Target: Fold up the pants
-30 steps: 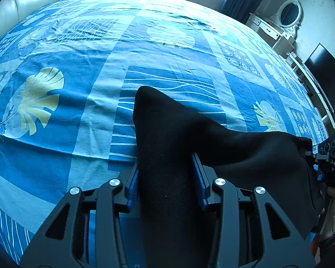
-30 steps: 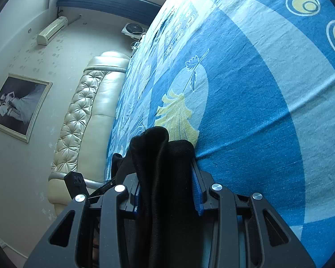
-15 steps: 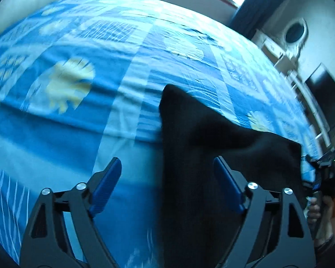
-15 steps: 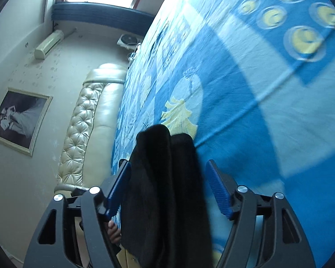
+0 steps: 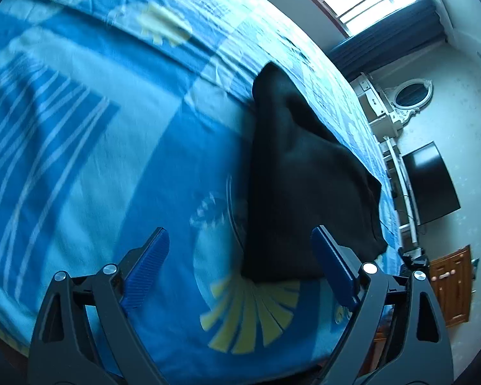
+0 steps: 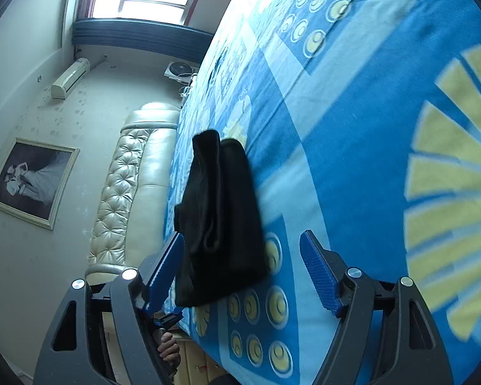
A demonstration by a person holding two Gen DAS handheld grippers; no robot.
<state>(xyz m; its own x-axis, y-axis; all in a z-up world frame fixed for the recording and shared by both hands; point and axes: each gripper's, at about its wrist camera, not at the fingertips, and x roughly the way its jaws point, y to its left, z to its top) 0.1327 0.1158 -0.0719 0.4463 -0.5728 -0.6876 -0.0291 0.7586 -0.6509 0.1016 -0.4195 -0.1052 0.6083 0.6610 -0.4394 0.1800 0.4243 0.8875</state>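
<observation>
The black pants (image 5: 301,186) lie folded into a compact bundle on the blue patterned bedspread (image 5: 96,147), near the bed's edge. My left gripper (image 5: 240,247) is open and empty, its blue pads (image 5: 147,256) wide apart just short of the bundle's near end. In the right wrist view the pants (image 6: 221,221) show stacked folded layers. My right gripper (image 6: 242,250) is open and empty, with the bundle's near corner between its spread pads (image 6: 317,266), apart from them.
A padded cream headboard (image 6: 128,186) and a framed picture (image 6: 32,183) stand past the bed. A dark TV (image 5: 429,186), a white dresser with oval mirror (image 5: 407,99) and a wooden door (image 5: 452,285) lie beyond the bed edge. The other gripper's handle and hand (image 6: 168,346) show below the bed edge.
Both grippers opened and let go of the pants, then drew back. The folded bundle now rests on the bedspread.
</observation>
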